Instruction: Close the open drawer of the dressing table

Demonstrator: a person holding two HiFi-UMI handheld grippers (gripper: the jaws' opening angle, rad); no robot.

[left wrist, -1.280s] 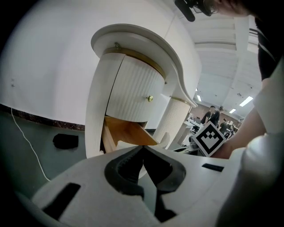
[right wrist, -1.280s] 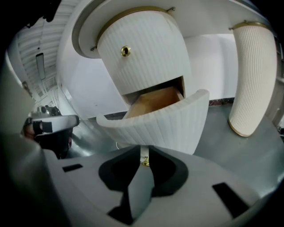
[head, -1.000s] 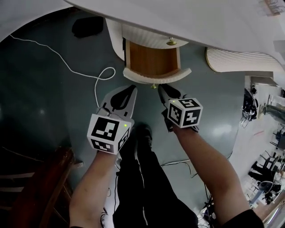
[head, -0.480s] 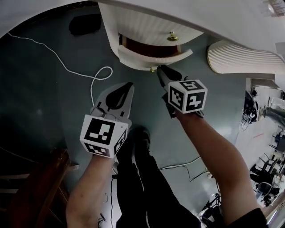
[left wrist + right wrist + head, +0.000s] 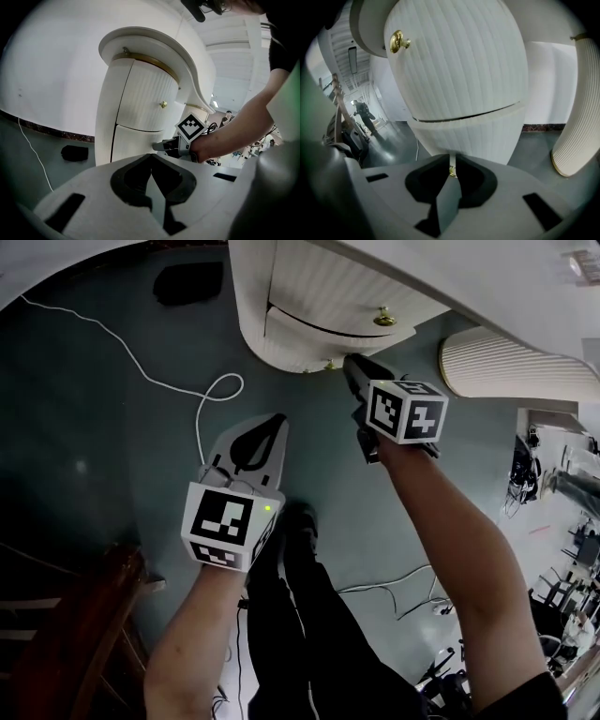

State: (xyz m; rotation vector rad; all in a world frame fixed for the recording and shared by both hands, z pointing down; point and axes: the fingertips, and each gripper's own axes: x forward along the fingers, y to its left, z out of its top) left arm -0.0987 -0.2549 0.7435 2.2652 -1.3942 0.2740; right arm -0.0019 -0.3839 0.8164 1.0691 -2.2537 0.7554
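Bulging ribbed drawer [image 5: 309, 343], small brass knob [image 5: 451, 172].

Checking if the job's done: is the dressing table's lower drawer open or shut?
Shut or nearly: the lower drawer sits flush with the upper drawer; only a thin seam shows.

Looks like a lab or test hall with staged home furniture, not a lived-in bedroom: a white ribbed dressing table [image 5: 319, 296] stands on a glossy grey floor [image 5: 94, 484], a loose cable [image 5: 199, 427] trails across it, and gear and stands [image 5: 562, 549] clutter the edge (wooden chair [image 5: 84, 624] nearby).
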